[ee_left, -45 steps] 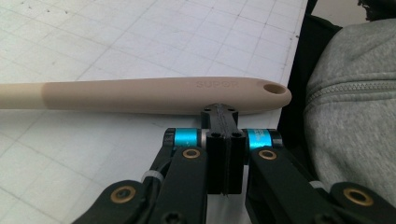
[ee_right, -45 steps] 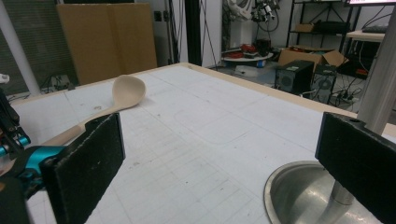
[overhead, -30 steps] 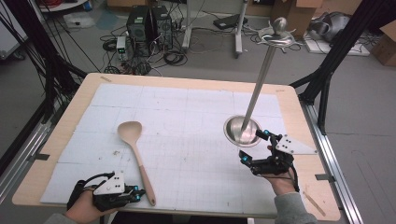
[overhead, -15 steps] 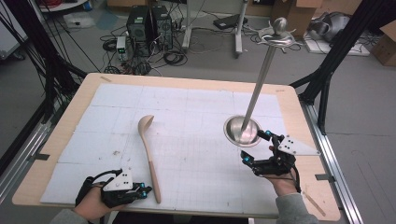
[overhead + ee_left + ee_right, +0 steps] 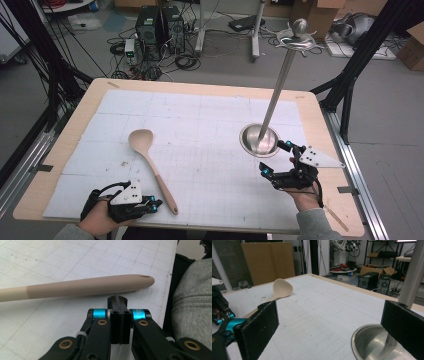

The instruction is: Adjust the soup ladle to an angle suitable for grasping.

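On the white gridded mat [image 5: 200, 125], wooden spoon [image 5: 150, 162], bowl far-left, handle-end beside pinched-together left hand-held gripper [image 5: 152, 203].

Closed hand-held gripper [image 5: 117, 300] just short of wooden spoon handle [image 5: 82, 286] on gridded mat [image 5: 37, 262]

The spoon [image 5: 150, 163] looks like matt, smooth wood. Beside it, the stand [image 5: 260, 140] is shiny metal. The table [image 5: 210, 88] edge is pale wood.

A wooden spoon [image 5: 150, 162] lies on the table [image 5: 210, 100], left of the metal stand [image 5: 260, 139].
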A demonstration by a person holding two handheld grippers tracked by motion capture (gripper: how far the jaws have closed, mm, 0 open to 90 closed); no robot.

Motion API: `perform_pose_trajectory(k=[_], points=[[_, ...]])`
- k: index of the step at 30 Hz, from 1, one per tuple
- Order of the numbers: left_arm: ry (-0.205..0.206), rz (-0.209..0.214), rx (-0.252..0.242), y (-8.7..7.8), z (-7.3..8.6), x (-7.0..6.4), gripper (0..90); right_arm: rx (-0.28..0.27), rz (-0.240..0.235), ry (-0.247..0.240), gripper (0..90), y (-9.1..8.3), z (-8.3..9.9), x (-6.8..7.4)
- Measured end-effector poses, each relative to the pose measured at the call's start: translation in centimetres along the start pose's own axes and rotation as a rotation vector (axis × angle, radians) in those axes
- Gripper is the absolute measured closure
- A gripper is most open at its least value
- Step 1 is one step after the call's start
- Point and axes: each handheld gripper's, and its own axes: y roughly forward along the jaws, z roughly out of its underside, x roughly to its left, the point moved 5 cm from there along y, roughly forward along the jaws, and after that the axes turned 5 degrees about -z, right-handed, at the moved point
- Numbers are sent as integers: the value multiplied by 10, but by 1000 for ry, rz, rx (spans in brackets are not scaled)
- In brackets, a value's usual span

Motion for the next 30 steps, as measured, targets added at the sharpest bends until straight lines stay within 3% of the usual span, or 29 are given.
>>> perform_pose_trajectory(k=[2,5,7,10,12,16,20,25,30], points=[[2,-3,-3,-1,-1,0,897,-3,-3,-1,1,0,0,0],[-9,-27,-46,-9,-10,6,897,-6,-1,-7,1,-1,0,0],[-18,-65,-73,-14,-17,15,898,-2,1,-2,1,-1,0,0],[-50,-130,-72,-14,-27,33,897,4,2,-2,1,0,1,-1],[-60,-176,-62,-10,-31,44,897,5,-1,-5,1,0,1,0],[-38,-257,-48,-4,-42,72,897,4,-2,-3,1,0,1,0],[-46,-294,-43,2,-50,92,897,5,-6,-4,1,0,1,-1],[-47,-340,26,19,-44,106,897,7,-11,-9,1,1,1,0],[-89,-377,19,24,-43,121,897,7,-14,-12,1,2,1,0]])
